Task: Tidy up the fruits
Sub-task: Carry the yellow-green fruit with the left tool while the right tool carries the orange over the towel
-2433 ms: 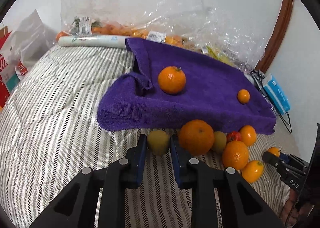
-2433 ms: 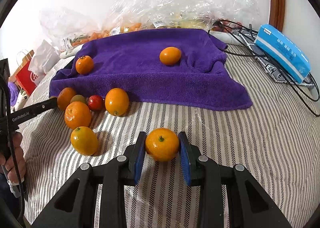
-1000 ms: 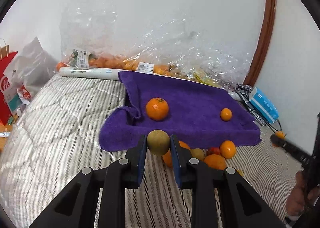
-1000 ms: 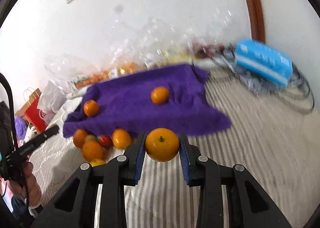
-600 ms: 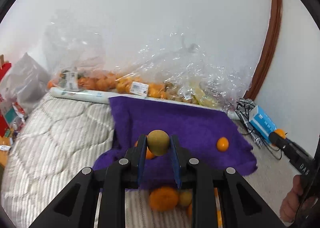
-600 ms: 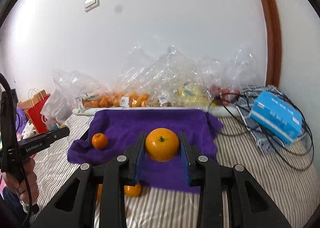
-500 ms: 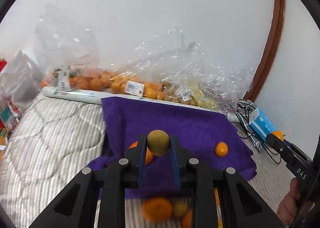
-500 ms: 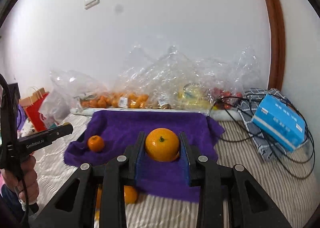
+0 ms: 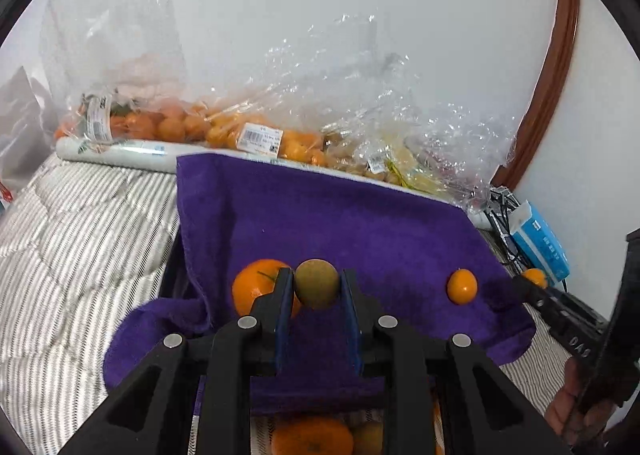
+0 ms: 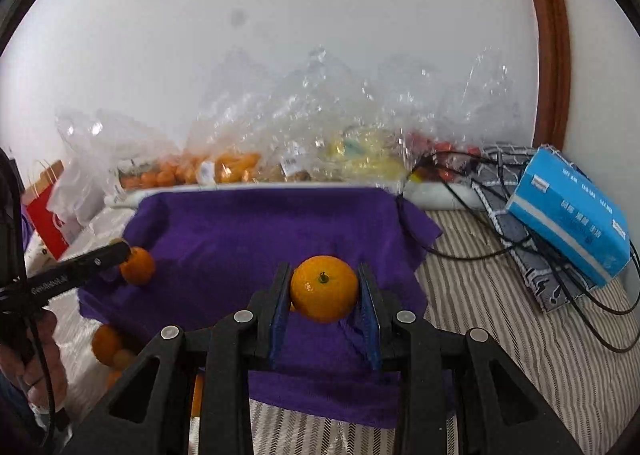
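Note:
My left gripper is shut on a green-brown round fruit and holds it above the purple towel. An orange lies on the towel just left of it, and a small orange lies on the towel to the right. My right gripper is shut on an orange and holds it above the same towel. The left gripper's tip shows at the left of the right wrist view, next to the orange on the towel.
More loose fruit lies on the striped bedcover below the towel's front edge. Clear plastic bags of fruit line the wall. A blue tissue pack and black cables lie at the right. A red paper bag stands at left.
Both grippers have lifted their fruit off the bedcover and moved forward over the purple towel. The towel now fills more of both views.

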Action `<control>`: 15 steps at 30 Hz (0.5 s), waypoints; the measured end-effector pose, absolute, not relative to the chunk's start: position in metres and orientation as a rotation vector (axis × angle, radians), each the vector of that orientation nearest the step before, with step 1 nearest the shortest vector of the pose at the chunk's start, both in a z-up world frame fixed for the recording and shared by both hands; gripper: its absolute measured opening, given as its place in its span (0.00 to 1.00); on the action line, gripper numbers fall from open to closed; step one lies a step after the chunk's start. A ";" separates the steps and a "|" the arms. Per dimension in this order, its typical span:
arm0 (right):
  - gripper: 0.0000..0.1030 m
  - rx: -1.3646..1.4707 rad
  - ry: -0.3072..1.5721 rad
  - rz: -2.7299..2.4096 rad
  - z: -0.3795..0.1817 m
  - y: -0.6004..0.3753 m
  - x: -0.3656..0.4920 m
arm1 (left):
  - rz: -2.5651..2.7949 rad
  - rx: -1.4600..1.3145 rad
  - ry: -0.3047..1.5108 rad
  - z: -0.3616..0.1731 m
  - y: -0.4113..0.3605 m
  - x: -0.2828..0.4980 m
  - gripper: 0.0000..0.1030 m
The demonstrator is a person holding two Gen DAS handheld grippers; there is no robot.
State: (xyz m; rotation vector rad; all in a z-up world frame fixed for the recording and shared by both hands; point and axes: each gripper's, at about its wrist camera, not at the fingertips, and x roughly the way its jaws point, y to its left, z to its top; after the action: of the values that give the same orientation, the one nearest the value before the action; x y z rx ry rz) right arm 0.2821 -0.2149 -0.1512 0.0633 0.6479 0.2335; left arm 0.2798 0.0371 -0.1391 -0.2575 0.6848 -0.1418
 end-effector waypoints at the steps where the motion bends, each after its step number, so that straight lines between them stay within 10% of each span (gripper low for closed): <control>1: 0.31 0.066 0.672 0.237 -0.156 -0.214 0.286 | -0.146 -0.254 0.691 -0.141 0.036 0.281 0.22; 15: 0.31 0.099 0.757 0.257 -0.178 -0.214 0.295 | -0.178 -0.208 0.747 -0.151 0.022 0.286 0.22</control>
State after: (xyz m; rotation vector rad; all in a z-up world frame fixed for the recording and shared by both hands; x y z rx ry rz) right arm 0.2953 -0.2143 -0.1779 0.0992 0.7575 0.2570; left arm 0.2857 0.0221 -0.1513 -0.2076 0.7467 -0.1785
